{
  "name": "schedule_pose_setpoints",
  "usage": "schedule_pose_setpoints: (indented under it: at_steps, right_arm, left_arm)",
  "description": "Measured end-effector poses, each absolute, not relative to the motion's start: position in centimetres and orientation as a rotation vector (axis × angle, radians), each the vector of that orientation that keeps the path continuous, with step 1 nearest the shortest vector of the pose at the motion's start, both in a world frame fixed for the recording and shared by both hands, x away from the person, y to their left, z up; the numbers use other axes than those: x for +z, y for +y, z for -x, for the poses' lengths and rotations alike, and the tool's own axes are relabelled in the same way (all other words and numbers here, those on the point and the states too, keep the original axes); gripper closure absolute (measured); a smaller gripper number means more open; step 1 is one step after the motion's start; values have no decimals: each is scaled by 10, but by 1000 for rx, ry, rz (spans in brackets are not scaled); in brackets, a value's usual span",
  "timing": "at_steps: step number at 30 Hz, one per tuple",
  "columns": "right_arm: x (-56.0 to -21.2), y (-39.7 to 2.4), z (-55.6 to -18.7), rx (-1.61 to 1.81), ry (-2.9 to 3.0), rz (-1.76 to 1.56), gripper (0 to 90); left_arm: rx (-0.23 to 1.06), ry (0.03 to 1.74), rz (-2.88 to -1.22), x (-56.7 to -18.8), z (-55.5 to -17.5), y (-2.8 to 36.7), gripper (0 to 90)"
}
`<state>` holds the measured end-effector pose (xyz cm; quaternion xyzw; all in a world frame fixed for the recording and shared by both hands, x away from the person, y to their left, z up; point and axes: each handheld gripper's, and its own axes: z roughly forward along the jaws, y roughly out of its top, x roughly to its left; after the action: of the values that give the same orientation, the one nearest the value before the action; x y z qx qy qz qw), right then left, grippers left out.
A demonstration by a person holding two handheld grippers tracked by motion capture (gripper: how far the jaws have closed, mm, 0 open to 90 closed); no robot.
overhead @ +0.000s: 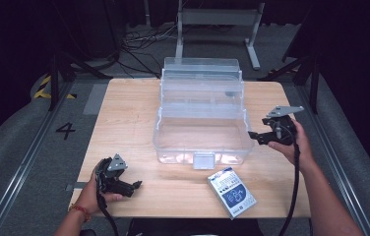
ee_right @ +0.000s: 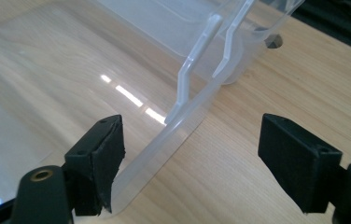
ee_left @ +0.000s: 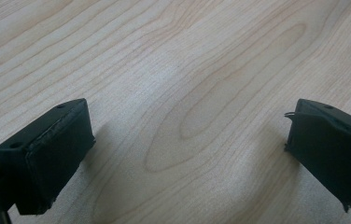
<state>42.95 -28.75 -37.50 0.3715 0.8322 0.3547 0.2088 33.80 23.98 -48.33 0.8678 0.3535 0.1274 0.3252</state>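
On a pale wooden table (overhead: pixel 124 113), my right gripper (overhead: pixel 253 136) hangs open astride the right wall of the clear plastic box (overhead: pixel 200 115); my left gripper (overhead: pixel 136 185) rests open near the front edge.

The wooden table (overhead: pixel 138 98) lies before me, pale and grained; near its front edge on my right rests a flat blue-and-white packet (overhead: pixel 231 191), lying askew with its printed face up; off the table's left side the grey floor bears a black number 4 (overhead: pixel 65 130); farther back on that side is a strip of yellow-and-black tape (overhead: pixel 43 88); beyond the far edge stands a grey metal frame (overhead: pixel 220 17), with dark cables (overhead: pixel 138 42) tangled on the floor just left of it.
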Motion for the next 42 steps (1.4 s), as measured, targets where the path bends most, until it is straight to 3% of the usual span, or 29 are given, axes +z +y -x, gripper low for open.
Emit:
schedule_pose_setpoints:
  at_steps: [9, 17, 23, 35, 39, 42]
  right_arm:
    - [-375, -293, -353, 1030, 2380, -1004, 205]
    - [-399, -269, -321, 997, 2514, -1017, 192]
    - [-425, -238, -314, 909, 2660, -1005, 181]
    - [-433, -204, -314, 806, 2713, -1098, 162]
    - [-435, -189, -316, 728, 2751, -1116, 34]
    - [-437, -183, -319, 713, 2783, -1127, 4]
  left_arm:
    - [334, 927, -2275, -483, -338, 240, 7]
    - [334, 927, -2275, -483, -338, 240, 7]
    - [330, 931, -2269, -484, -338, 239, 6]
    - [325, 930, -2272, -484, -338, 240, 6]
    - [326, 930, -2272, -484, -338, 240, 5]
    - [324, 930, -2271, -484, -338, 240, 5]
